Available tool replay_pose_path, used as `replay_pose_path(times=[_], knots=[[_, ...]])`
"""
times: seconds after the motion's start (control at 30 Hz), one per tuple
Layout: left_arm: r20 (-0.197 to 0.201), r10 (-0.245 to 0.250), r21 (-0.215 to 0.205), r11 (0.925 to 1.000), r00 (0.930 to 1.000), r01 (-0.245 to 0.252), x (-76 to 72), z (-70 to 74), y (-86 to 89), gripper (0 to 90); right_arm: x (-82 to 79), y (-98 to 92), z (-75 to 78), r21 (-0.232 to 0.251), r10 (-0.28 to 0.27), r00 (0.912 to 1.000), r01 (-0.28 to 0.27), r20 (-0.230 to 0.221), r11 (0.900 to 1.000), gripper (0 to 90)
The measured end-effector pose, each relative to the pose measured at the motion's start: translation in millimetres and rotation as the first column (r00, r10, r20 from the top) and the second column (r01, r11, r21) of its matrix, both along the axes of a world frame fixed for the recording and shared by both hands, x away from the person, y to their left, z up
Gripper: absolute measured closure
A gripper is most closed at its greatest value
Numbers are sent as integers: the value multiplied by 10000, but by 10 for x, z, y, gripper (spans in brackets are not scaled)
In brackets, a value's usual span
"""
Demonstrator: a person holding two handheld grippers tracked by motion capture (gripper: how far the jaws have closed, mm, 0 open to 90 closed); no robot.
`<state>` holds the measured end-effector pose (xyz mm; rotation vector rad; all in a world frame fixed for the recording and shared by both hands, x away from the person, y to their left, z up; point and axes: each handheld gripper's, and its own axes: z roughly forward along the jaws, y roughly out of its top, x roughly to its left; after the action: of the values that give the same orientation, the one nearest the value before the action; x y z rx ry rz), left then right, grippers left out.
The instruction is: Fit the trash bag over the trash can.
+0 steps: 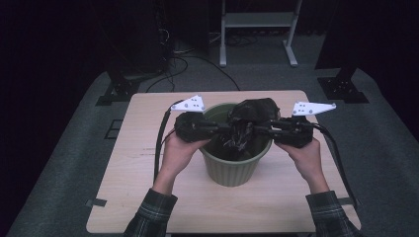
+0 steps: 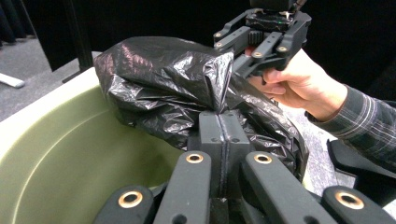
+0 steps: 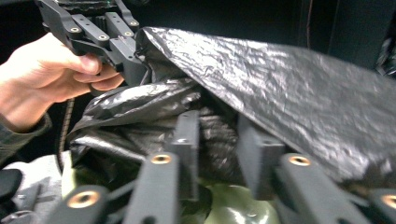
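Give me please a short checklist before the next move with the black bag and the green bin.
1. Left gripper shut on the black bag: ok.
2. Right gripper pressing the bag: cannot tell; its jaws stand apart with plastic between them.
3. Bag over the green bin: ok.
4. Bag spread around the bin's rim: not ok, it is bunched.
5. Bin upright on the table: ok.

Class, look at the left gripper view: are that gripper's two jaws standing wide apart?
No, the left gripper has its jaws pressed together, pinching a fold of the black plastic bag.
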<state>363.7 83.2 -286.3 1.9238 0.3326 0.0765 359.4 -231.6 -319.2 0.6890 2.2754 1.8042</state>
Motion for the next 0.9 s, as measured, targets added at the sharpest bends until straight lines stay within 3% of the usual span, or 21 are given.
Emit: replay_pose_path(times=[0.1, 0.4, 0.7, 0.9], knots=[[-35, -53, 46, 10000, 10000, 53, -2, -5, -7, 896, -18, 22, 13, -169, 16, 9997, -12, 247, 9999, 900], [-147, 584, -264, 9979, 9982, -588, 74, -10, 200, 896, -61, -38, 31, -417, -182, 9992, 196, 359, 9989, 900], [-242, 1151, -601, 9914, 9931, -1164, 88, -30, 508, 896, -89, -271, 22, -344, -698, 9969, 711, 370, 9969, 900], [-223, 1490, -612, 9868, 9886, -1501, 28, -48, 747, 896, -135, -432, 29, -242, -1050, 9934, 1063, 470, 9940, 900]])
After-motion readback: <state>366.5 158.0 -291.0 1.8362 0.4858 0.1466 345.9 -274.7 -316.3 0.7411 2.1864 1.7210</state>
